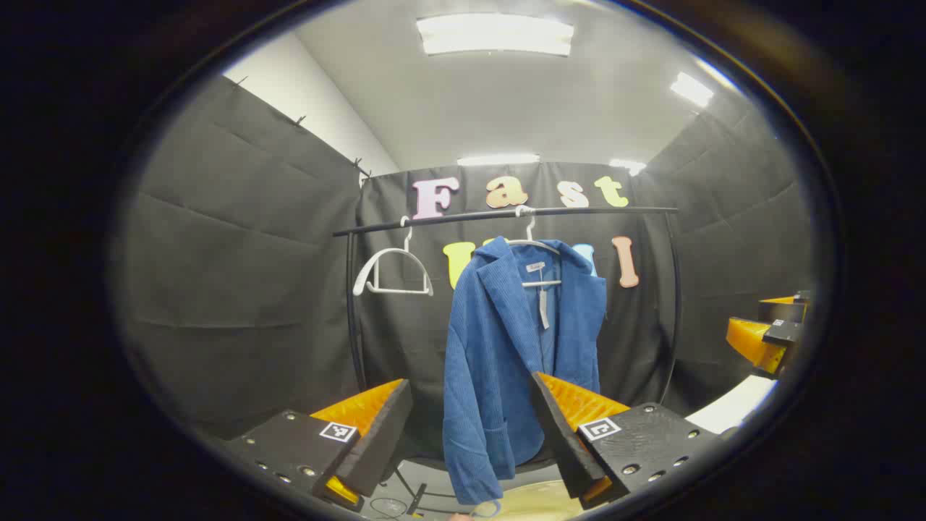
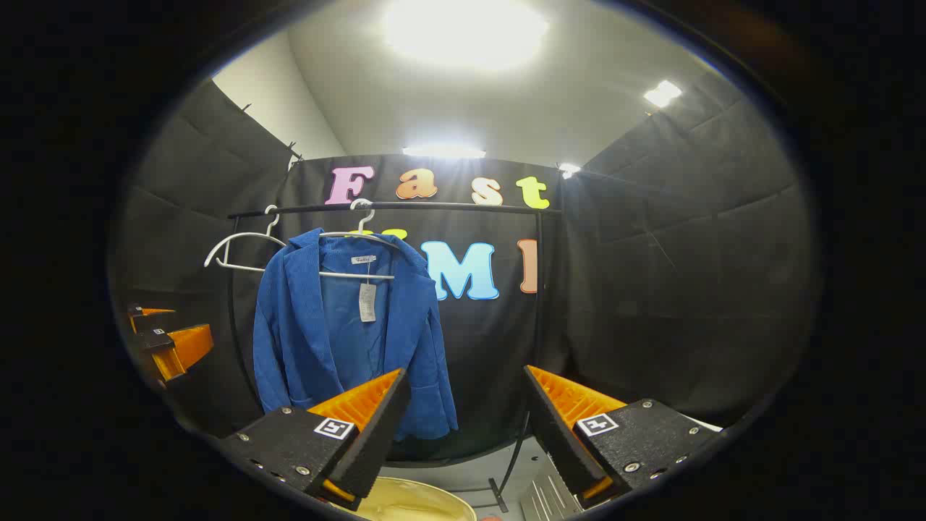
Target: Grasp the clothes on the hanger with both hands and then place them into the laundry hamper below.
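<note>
In the black-draped booth, blue jacket (image 1: 506,347) hanging (rail overhead), left gripper (image 1: 470,434) wide, right gripper (image 2: 463,427) wide.

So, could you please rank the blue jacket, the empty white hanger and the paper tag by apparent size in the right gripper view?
1. Blue jacket
2. Empty white hanger
3. Paper tag

All hang at a similar distance, so the ranking seems safe.

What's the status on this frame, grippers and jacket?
Left gripper open, right gripper open, both short of it. Blue jacket on its hanger. Hamper below. Nothing in the way.
</note>
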Available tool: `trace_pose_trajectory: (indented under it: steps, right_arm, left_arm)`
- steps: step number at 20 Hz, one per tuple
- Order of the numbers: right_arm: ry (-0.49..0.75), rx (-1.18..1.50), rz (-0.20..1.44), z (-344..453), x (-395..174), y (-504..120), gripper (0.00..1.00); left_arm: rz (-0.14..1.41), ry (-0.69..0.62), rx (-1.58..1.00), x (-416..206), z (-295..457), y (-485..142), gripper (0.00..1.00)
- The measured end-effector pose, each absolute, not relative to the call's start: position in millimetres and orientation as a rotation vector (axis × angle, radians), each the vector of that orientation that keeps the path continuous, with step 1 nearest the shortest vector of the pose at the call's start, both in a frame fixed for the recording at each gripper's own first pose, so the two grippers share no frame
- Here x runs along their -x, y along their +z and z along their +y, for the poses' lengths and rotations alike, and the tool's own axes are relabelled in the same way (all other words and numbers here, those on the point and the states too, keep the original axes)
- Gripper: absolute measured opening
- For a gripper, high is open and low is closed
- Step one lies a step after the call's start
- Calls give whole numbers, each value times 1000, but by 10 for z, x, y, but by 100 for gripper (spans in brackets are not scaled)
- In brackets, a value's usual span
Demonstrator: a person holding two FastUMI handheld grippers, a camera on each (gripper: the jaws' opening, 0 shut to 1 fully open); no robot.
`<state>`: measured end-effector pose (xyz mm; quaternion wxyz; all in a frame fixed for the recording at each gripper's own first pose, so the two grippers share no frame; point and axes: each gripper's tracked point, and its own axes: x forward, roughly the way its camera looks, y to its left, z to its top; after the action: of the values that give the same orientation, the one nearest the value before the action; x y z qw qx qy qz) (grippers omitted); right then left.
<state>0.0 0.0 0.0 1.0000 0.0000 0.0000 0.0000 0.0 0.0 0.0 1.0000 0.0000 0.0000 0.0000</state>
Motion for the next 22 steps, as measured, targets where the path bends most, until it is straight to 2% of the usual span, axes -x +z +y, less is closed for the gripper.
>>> trace_pose_trajectory:
  steps: [8,9,10,22]
  right_arm:
    - [-5,-12,16,46,14,-54,95]
    - [-6,-10,18,53,9,-62,95]
    - [-7,-10,19,66,2,-58,95]
    - [30,0,-4,329,-316,351,95]
  left_arm:
    - [0,4,-18,-3,56,-28,95]
    - [4,2,-15,0,48,-45,100]
    - [6,0,-14,-4,48,-50,95]
    - [-12,22,6,-237,310,326,95]
